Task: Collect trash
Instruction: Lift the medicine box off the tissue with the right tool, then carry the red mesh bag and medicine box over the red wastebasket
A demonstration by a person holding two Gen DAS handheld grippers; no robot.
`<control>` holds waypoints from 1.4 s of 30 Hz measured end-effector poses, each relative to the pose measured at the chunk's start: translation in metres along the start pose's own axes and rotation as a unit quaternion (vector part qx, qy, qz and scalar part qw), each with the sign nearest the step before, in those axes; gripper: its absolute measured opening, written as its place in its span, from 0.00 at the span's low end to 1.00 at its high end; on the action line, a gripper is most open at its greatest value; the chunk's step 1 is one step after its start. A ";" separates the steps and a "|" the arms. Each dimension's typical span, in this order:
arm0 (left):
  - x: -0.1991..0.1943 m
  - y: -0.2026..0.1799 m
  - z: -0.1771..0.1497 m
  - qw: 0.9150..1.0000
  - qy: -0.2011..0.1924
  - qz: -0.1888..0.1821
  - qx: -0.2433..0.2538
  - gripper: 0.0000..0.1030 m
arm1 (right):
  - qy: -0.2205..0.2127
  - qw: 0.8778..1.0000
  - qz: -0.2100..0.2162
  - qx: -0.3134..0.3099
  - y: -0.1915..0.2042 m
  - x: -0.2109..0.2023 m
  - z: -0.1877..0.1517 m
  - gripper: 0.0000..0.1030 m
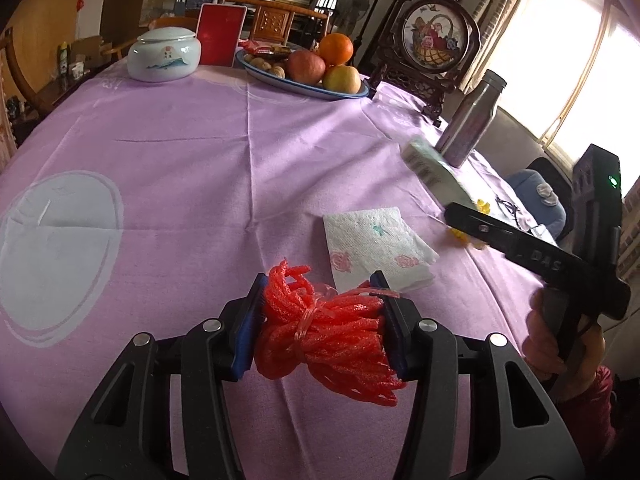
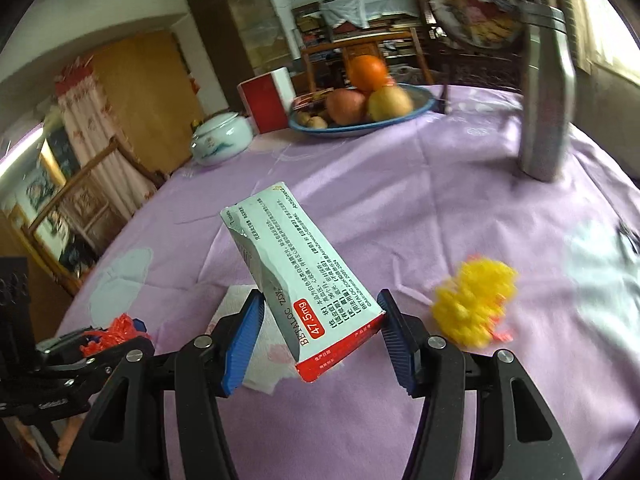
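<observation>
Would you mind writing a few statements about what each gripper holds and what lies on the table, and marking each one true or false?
1. The left gripper is clamped on a red foam net. True.
2. The right gripper holds a metal bottle. False: it holds a medicine box; the metal bottle stands on the table, untouched.
3. A folded paper napkin lies on the purple tablecloth. True.
4. The yellow foam net is between the right gripper's fingers. False: it lies on the cloth beside that gripper.
5. The fruit plate holds only bananas. False: it holds an orange, apples and nuts.
</observation>
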State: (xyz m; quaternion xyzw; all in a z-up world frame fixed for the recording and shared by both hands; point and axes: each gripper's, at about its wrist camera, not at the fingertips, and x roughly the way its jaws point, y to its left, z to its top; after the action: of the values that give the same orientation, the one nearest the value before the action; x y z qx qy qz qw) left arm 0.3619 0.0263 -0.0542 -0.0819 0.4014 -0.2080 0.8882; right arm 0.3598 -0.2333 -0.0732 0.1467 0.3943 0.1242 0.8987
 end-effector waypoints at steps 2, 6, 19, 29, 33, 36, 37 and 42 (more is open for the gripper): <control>0.000 0.000 0.000 1.000 0.000 -0.001 0.000 0.50 | -0.003 1.000 -0.001 0.019 -0.007 -0.013 -0.007 0.56; -0.001 0.001 0.000 1.000 -0.002 -0.001 -0.003 0.50 | -0.016 0.999 -0.005 0.040 -0.017 -0.043 -0.022 0.56; -0.019 -0.006 -0.011 0.999 -0.032 0.029 -0.005 0.50 | -0.047 0.995 -0.042 0.072 -0.050 -0.127 -0.089 0.56; -0.056 -0.023 -0.041 0.998 -0.048 0.032 -0.007 0.50 | -0.078 0.993 -0.053 0.073 -0.054 -0.179 -0.123 0.56; -0.078 -0.033 -0.047 0.998 -0.061 0.029 0.001 0.50 | -0.097 0.991 -0.057 0.069 -0.052 -0.205 -0.138 0.56; -0.091 -0.045 -0.051 0.997 -0.069 0.025 0.011 0.50 | -0.107 0.990 -0.059 0.075 -0.057 -0.222 -0.151 0.56; -0.096 -0.052 -0.053 0.997 -0.071 0.020 0.016 0.50 | -0.109 0.989 -0.060 0.078 -0.059 -0.228 -0.155 0.56; -0.110 -0.075 -0.060 0.997 -0.076 0.006 0.032 0.50 | -0.124 0.986 -0.070 0.085 -0.067 -0.257 -0.176 0.56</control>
State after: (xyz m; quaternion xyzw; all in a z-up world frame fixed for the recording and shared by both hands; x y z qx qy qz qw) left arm 0.2292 0.0084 0.0043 -0.0667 0.3259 -0.2087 0.9197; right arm 0.0668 -0.3537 -0.0386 0.2091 0.2985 0.0081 0.9312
